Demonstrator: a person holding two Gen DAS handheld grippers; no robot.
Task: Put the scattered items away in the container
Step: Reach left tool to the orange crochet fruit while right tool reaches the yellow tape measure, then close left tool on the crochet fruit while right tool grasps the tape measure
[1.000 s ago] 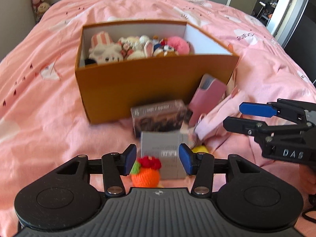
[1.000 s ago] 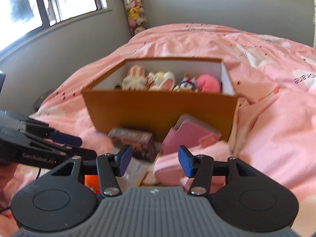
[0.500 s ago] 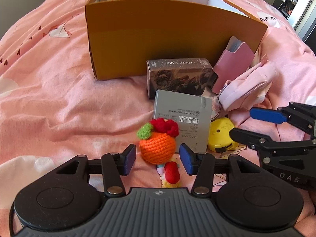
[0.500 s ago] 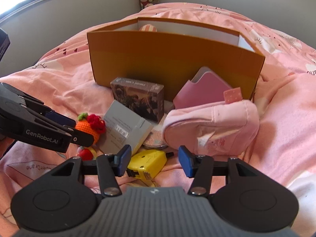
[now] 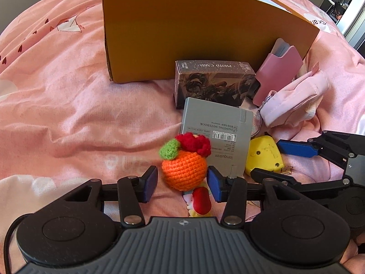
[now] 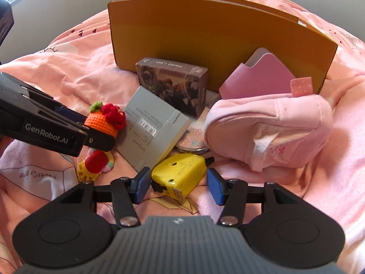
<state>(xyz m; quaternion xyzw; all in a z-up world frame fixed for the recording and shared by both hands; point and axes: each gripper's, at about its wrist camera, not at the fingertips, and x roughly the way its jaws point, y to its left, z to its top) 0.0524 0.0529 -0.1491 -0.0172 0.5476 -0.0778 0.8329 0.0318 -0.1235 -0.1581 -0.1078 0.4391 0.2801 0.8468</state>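
Both grippers are sitting low over the pink bedding, jaws spread, nothing gripped. The left gripper (image 5: 182, 181) is bracketing the crocheted orange (image 5: 184, 171): the ball is lying directly between its blue pads, apparently just short of contact on each side. It is roundish with no real long axis, so closing straight should do. The right gripper (image 6: 179, 186) is bracketing the yellow tape measure (image 6: 180, 173), whose long axis is running slightly diagonal, near-left to far-right, across the gap. The orange box (image 5: 200, 32) is standing on the far side, beyond the card box (image 5: 214, 84) and grey notebook (image 5: 216, 130). The left gripper is the nearer to the orange, the right to the tape measure.
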